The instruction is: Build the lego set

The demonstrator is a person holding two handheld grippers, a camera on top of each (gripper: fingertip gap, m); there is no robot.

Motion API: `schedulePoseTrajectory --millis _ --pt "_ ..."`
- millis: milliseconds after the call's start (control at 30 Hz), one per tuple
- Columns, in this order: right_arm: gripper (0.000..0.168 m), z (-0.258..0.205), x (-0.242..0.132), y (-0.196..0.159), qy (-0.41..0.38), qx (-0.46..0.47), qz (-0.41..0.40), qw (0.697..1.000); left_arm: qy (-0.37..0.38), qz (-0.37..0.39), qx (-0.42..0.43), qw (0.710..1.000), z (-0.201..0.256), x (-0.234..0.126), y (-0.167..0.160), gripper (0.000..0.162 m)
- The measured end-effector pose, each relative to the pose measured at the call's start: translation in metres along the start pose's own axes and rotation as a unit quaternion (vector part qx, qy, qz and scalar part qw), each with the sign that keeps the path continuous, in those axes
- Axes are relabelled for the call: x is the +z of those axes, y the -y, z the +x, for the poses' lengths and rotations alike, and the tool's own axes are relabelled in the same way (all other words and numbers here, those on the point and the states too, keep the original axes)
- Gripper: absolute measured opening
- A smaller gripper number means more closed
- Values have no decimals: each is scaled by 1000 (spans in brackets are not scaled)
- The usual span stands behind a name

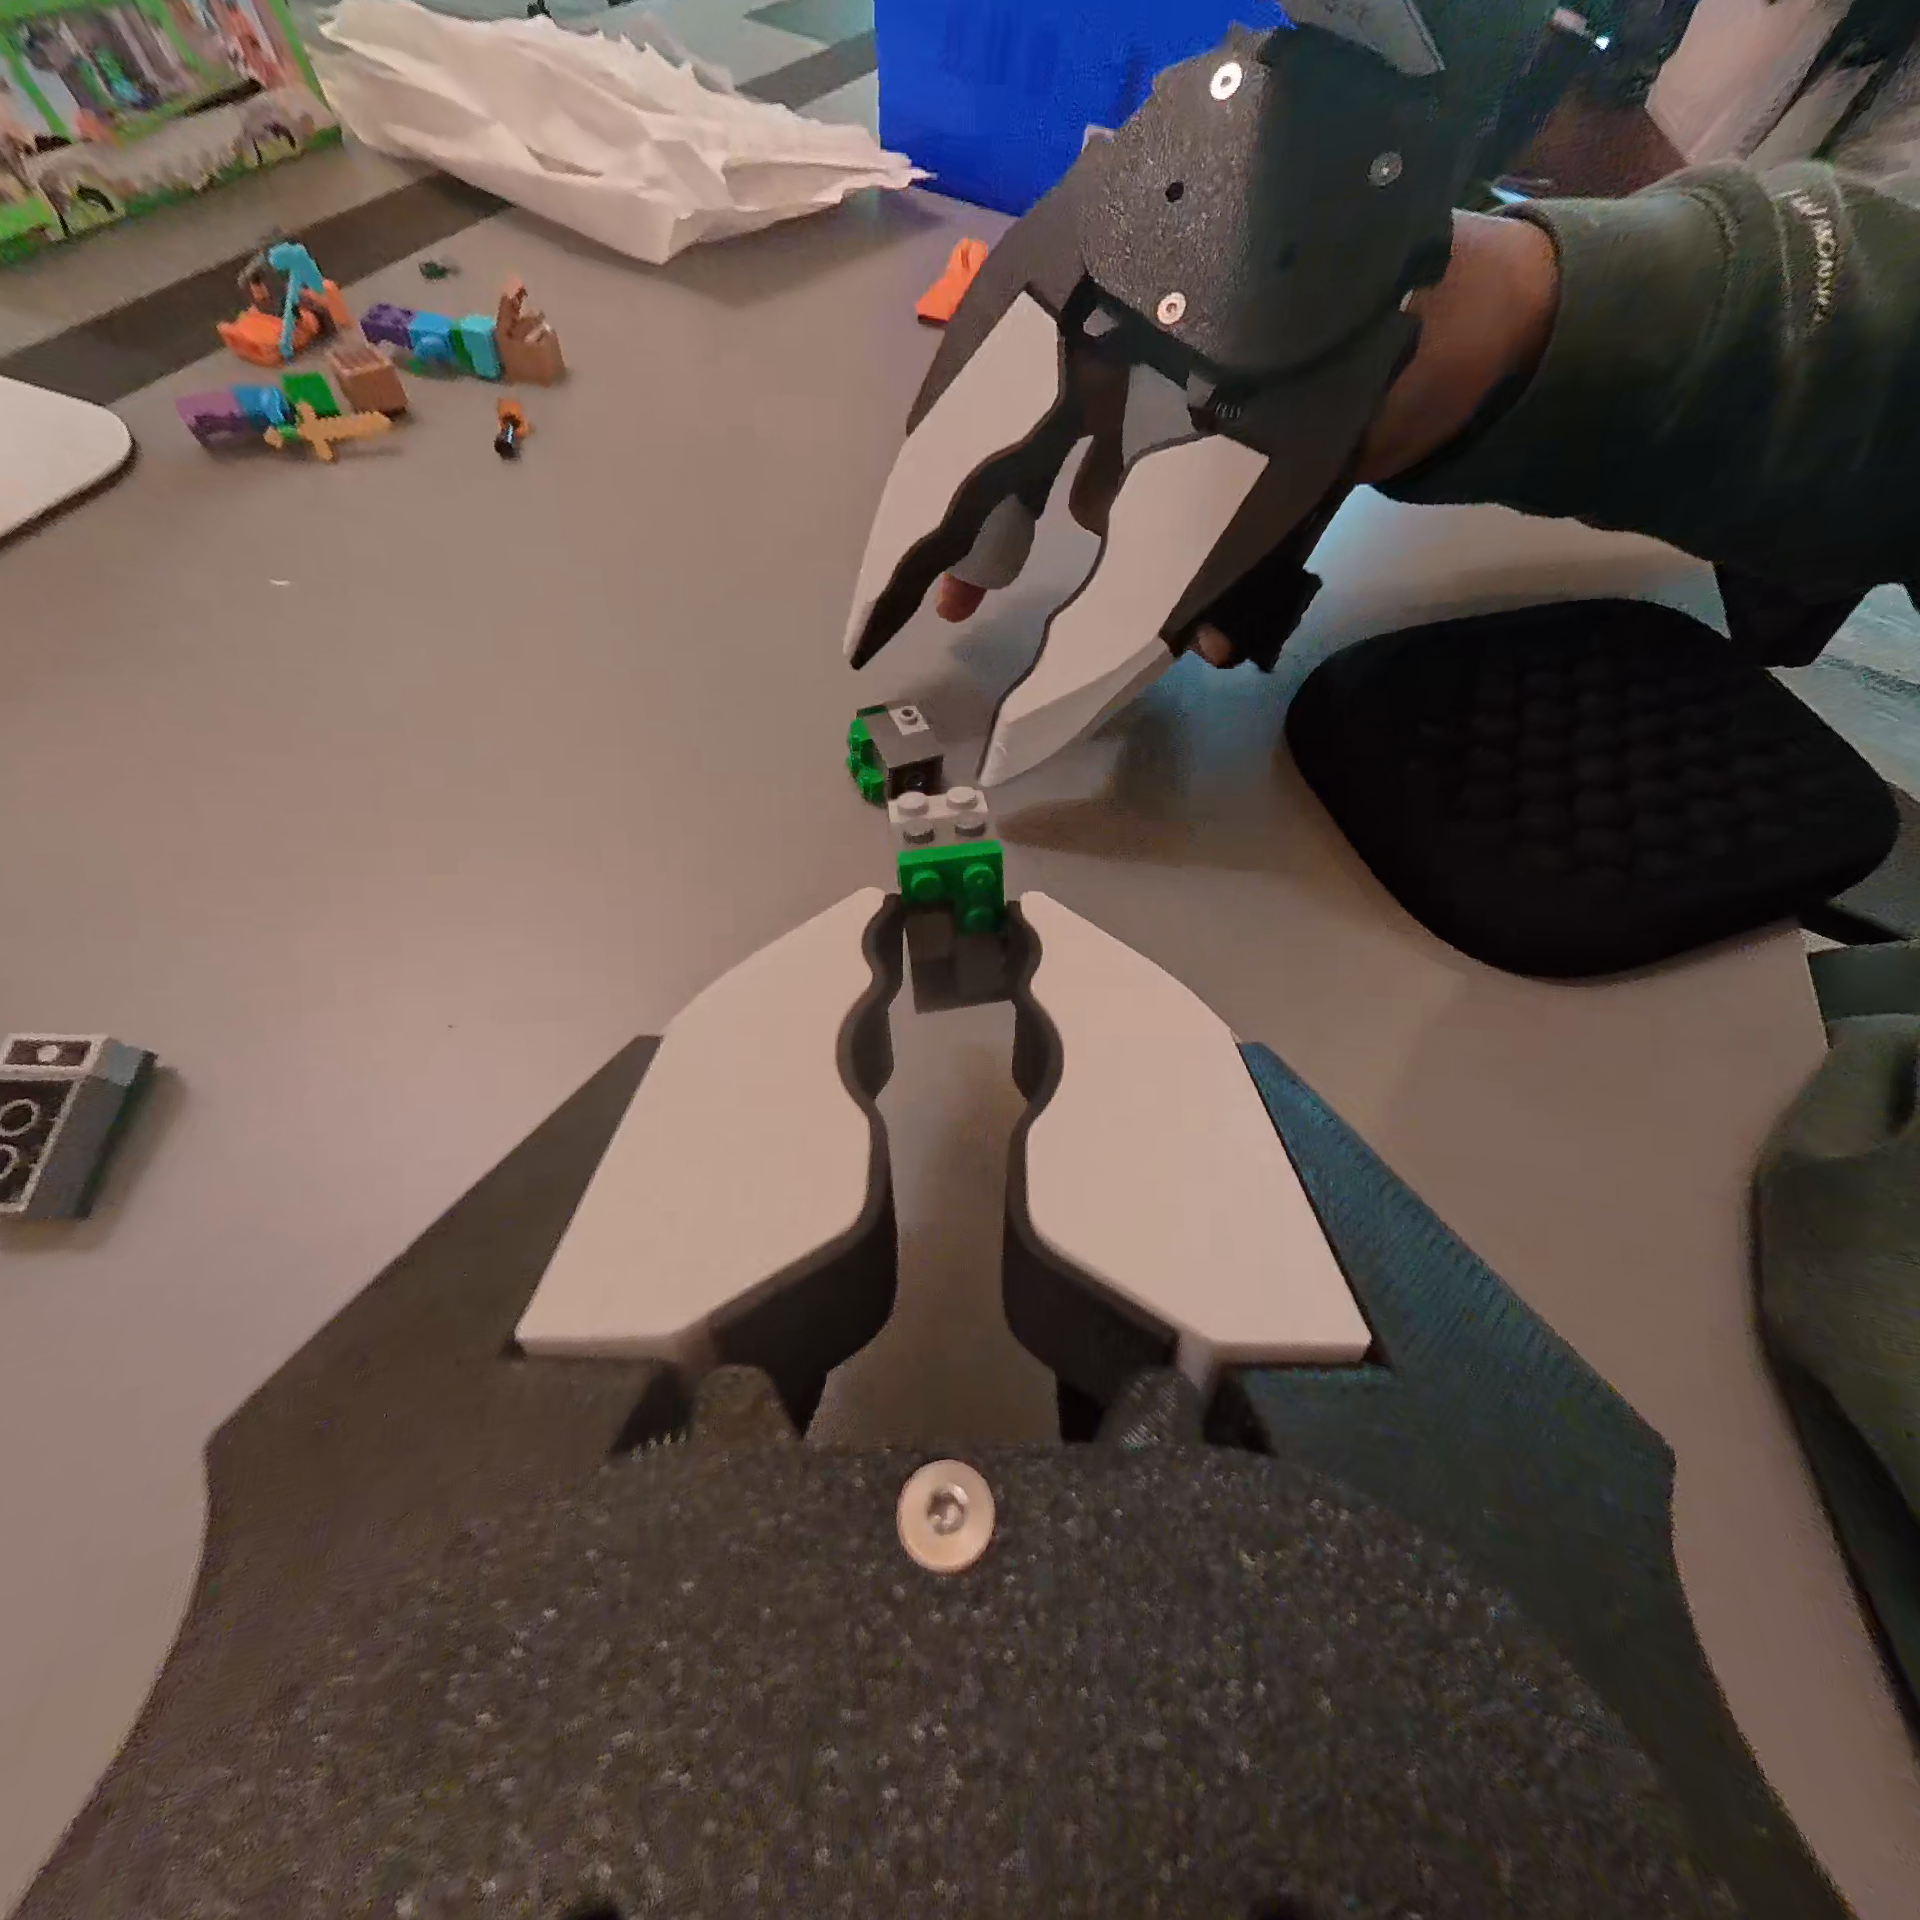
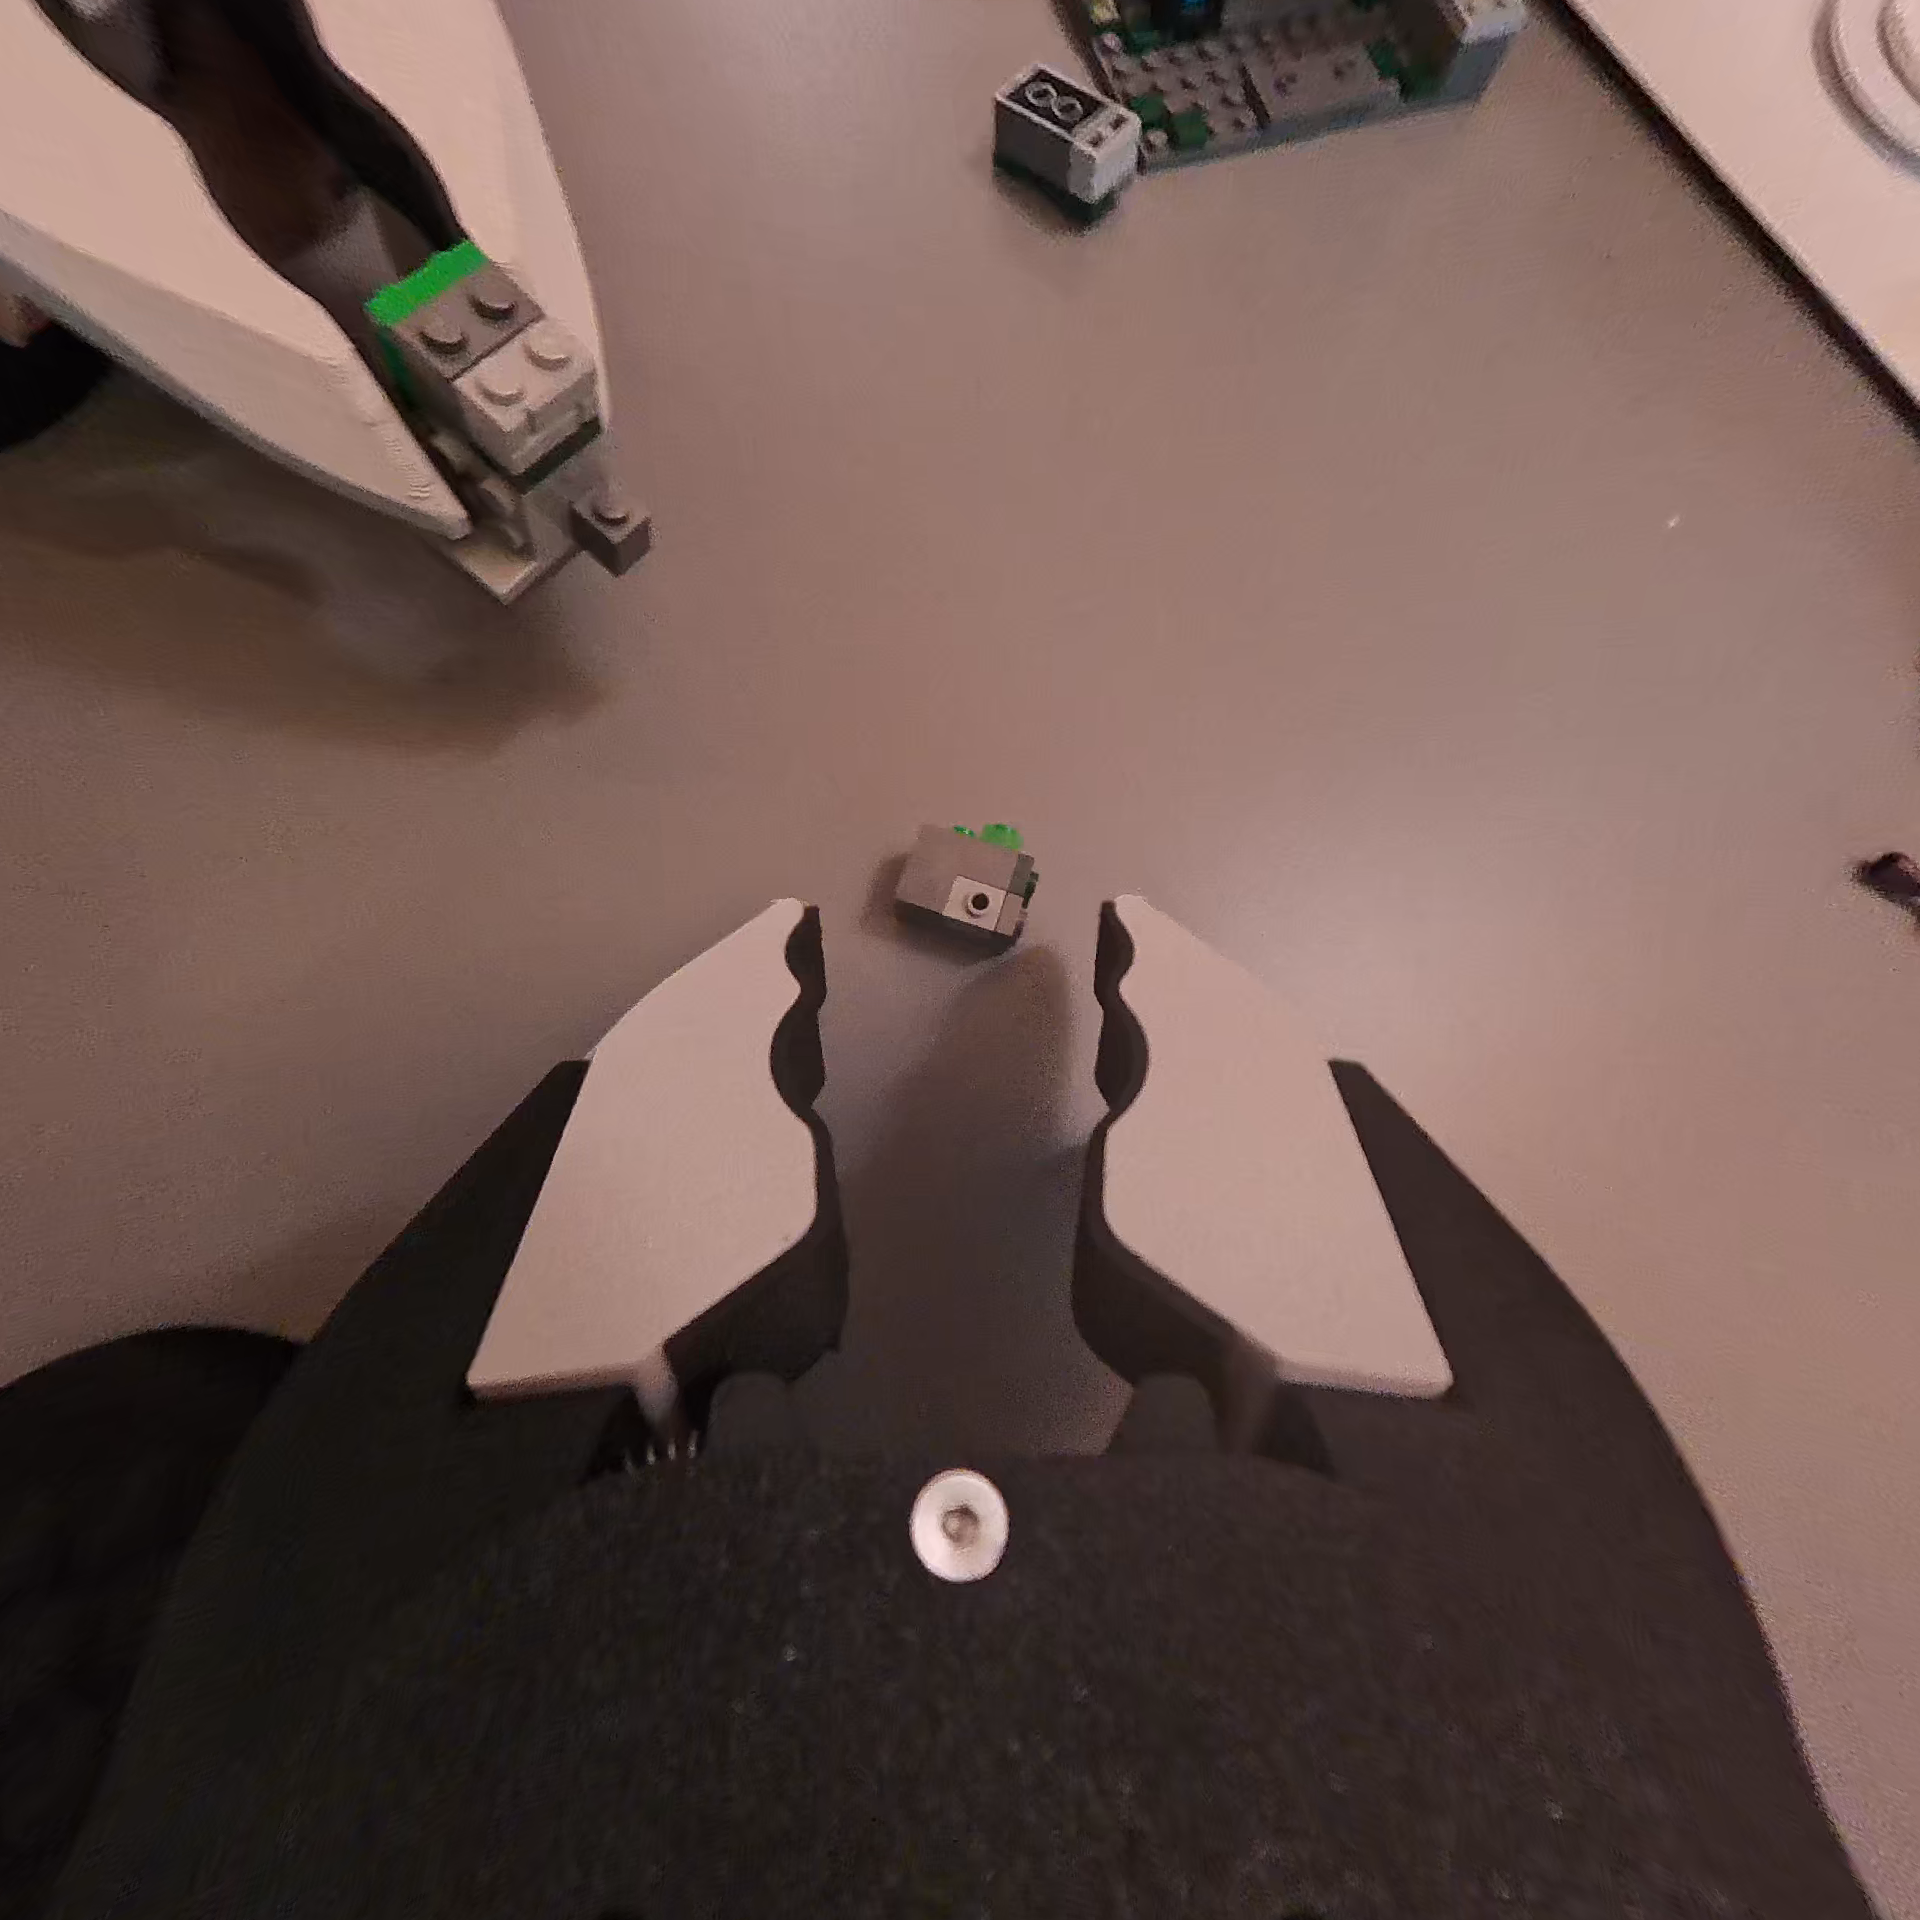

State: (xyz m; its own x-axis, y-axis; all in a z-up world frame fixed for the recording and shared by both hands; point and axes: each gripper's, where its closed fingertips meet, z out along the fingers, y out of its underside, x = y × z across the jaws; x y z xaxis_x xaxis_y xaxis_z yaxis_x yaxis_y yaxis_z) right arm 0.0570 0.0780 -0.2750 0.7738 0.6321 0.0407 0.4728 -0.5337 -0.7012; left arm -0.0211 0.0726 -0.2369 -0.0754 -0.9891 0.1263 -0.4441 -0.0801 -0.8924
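Mid-build, by the look of it, with plenty left. Clamped in the left gripper (image 1: 945, 914): a small grey-and-green sub-assembly (image 1: 951, 868), jaws narrow around it, studs facing forward. Just beyond that sub-assembly on the grey table (image 1: 520, 779): a loose grey block with green pieces (image 2: 966, 888), lying apart from everything else. Poised over that block: the right gripper (image 2: 956, 914), jaws wide and holding nothing, not touching it. Farther from the held sub-assembly, in the right wrist view: a larger grey-and-green base build (image 2: 1299, 83), partly done, with a grey printed brick (image 2: 1060, 135) just beside it. Far beyond, near the set's box (image 1: 145, 114) and crumpled white paper bags (image 1: 603, 135): a scatter of colourful loose pieces (image 1: 374, 353), unattached. Likely still ahead: joining block, sub-assembly and base.
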Motion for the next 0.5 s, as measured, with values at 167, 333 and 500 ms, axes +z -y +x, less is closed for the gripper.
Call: schedulePoseTrajectory --millis 167,333,500 --pt "27 4 10 -2 -10 -18 -17 1000 -1 -15 -5 1000 4 3 -5 18" --pt "25 0 8 8 -14 -57 0 998 5 -39 -15 999 1 6 -14 18" --pt "25 -10 2 30 -35 -87 -12 996 37 -71 10 997 -5 12 -22 18"
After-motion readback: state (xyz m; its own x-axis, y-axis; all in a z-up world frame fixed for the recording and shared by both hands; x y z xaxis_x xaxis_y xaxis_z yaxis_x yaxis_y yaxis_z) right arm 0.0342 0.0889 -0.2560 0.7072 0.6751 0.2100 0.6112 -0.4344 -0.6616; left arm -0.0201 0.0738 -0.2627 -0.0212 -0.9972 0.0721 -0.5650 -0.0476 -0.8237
